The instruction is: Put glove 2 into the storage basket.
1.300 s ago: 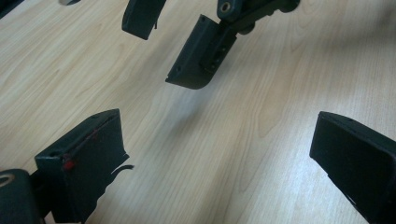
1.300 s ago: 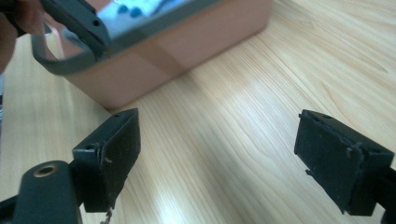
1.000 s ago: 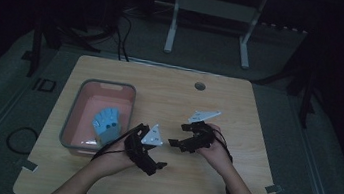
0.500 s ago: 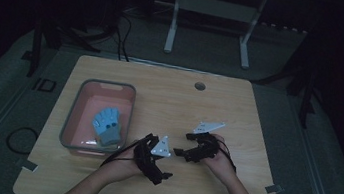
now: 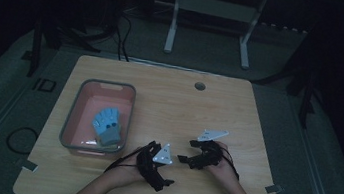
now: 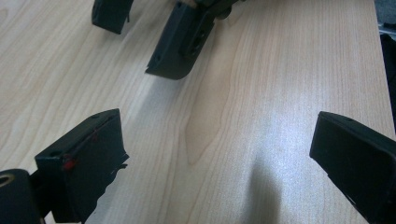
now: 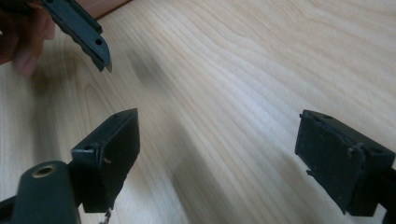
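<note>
Two hand-held grippers hover low over the near edge of a wooden counter, both empty and with jaws spread wide. The left gripper sits at the near middle of the counter, its jaws pointing toward the person's right; in the left gripper view its two black jaws stand well apart over bare wood, with the other gripper's jaws facing them from farther off. The right gripper lies just beside it, jaws aimed back at the left one, so the two tips nearly meet without touching; the right gripper view likewise shows a wide gap with nothing between the jaws. The nearest object, a blue glove, lies inside a grey bin with a pink floor, off to the left gripper's own left and slightly farther from the person. The glove's long axis runs roughly away from the person, fingers toward the far end of the bin, cuff toward the near end. The left gripper appears clearly the nearer of the two; the right would have to cross past it. Any reach for the glove would likely mean turning the left gripper away from its partner and dropping over the bin's near wall.
</note>
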`<move>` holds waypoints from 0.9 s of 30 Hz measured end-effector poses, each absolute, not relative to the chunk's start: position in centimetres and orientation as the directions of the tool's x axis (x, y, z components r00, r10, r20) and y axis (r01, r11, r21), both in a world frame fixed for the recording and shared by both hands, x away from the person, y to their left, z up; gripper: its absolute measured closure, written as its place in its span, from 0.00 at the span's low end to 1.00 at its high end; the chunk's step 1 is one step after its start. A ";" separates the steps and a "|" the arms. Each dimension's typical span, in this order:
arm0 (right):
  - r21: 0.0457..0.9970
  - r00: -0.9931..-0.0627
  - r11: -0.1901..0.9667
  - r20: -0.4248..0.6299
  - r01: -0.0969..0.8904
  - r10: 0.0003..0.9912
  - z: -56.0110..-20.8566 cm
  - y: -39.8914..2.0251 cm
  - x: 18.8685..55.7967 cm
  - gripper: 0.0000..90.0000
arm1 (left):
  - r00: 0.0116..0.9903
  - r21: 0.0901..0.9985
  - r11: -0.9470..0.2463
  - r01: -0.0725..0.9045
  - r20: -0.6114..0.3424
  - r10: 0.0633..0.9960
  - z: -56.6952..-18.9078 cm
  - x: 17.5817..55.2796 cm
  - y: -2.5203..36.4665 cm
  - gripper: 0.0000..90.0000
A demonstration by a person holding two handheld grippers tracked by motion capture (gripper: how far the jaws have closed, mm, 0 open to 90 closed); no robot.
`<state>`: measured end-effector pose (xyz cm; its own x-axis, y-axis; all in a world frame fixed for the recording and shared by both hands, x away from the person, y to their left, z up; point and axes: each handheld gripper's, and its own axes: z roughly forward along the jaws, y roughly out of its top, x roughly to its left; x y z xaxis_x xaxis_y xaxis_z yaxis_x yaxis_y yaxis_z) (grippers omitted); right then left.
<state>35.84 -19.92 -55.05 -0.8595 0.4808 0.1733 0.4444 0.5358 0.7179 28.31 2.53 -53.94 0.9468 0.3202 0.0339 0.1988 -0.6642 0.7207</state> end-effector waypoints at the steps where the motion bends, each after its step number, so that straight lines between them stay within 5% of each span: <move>1: 0.713 -0.858 0.540 0.170 0.447 0.485 -55.1 -20.1 35.7 0.15 | 0.947 0.722 -0.662 0.202 0.029 0.321 -54.0 28.3 2.5 0.04; 27: 0.727 -0.820 0.490 0.175 0.481 0.545 -55.8 -24.8 34.8 0.15 | 0.945 0.741 -0.638 0.209 0.016 0.328 -56.0 27.5 2.6 0.04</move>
<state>34.78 -24.78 -55.79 -0.8198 0.5452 0.1753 0.4812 0.4897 0.7271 27.53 2.61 -55.96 0.9446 0.3279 0.0156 0.2092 -0.6378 0.7412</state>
